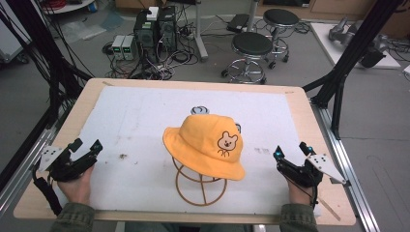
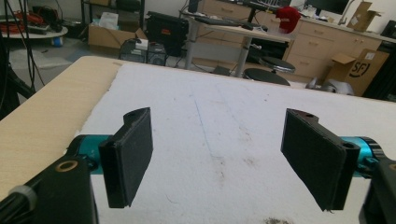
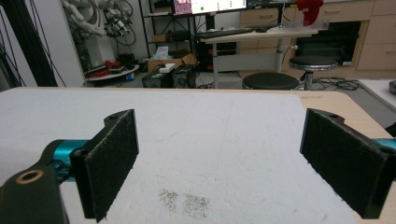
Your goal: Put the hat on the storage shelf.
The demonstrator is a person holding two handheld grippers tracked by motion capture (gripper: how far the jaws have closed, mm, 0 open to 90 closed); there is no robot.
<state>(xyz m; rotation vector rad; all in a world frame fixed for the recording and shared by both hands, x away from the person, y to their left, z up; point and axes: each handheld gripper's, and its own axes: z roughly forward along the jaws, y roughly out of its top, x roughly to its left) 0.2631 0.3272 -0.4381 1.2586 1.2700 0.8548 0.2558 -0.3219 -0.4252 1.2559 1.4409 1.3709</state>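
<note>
High view: yellow bucket hat (image 1: 205, 145) sits on wire stand (image 1: 199, 186) mid-table, well apart from both grippers. Left gripper (image 1: 86, 147) and right gripper (image 1: 291, 151) wide open, empty. Hat looks soft, light; pinch the brim edge.

A white mat (image 1: 145, 121) covers most of the wooden table (image 1: 309, 125), with dark specks (image 1: 122, 156) near its left side. Behind the table on the floor stand two black stools (image 1: 251, 46), computer towers (image 1: 155, 26) and tangled cables (image 1: 159, 67). Black frame posts (image 1: 353, 48) rise at the right. A red cap (image 2: 286, 18) sits on a far desk (image 2: 243, 30)
</note>
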